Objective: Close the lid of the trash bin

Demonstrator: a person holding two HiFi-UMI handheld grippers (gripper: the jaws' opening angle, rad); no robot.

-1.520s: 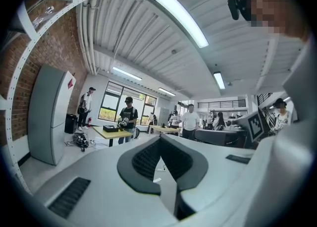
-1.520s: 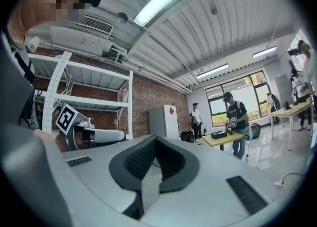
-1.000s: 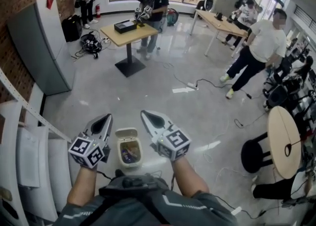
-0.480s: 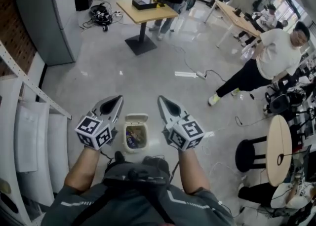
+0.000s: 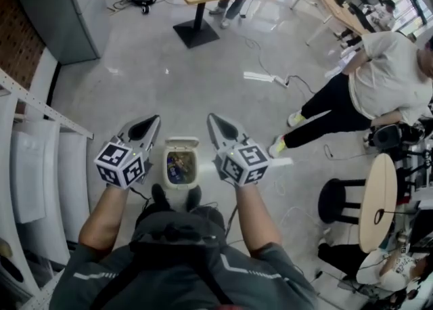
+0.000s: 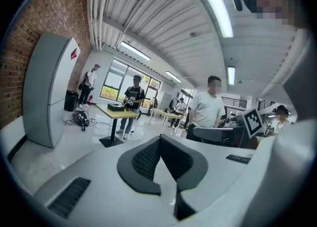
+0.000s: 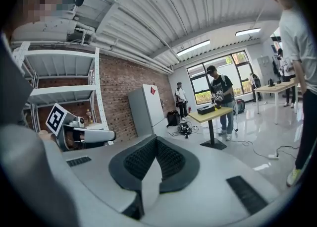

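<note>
Since the wearer's shoes (image 5: 160, 197) now stand just behind the trash bin (image 5: 166, 170), nearer than a second ago, the approach looks finished. Left gripper (image 5: 150, 124) and right gripper (image 5: 214, 121) hover either side of the bin, each with jaws together, nothing held. Lid (image 5: 183, 144) still tipped open at the far rim; closing not begun. Beyond, a bystander (image 5: 379, 85) has come closer.
</note>
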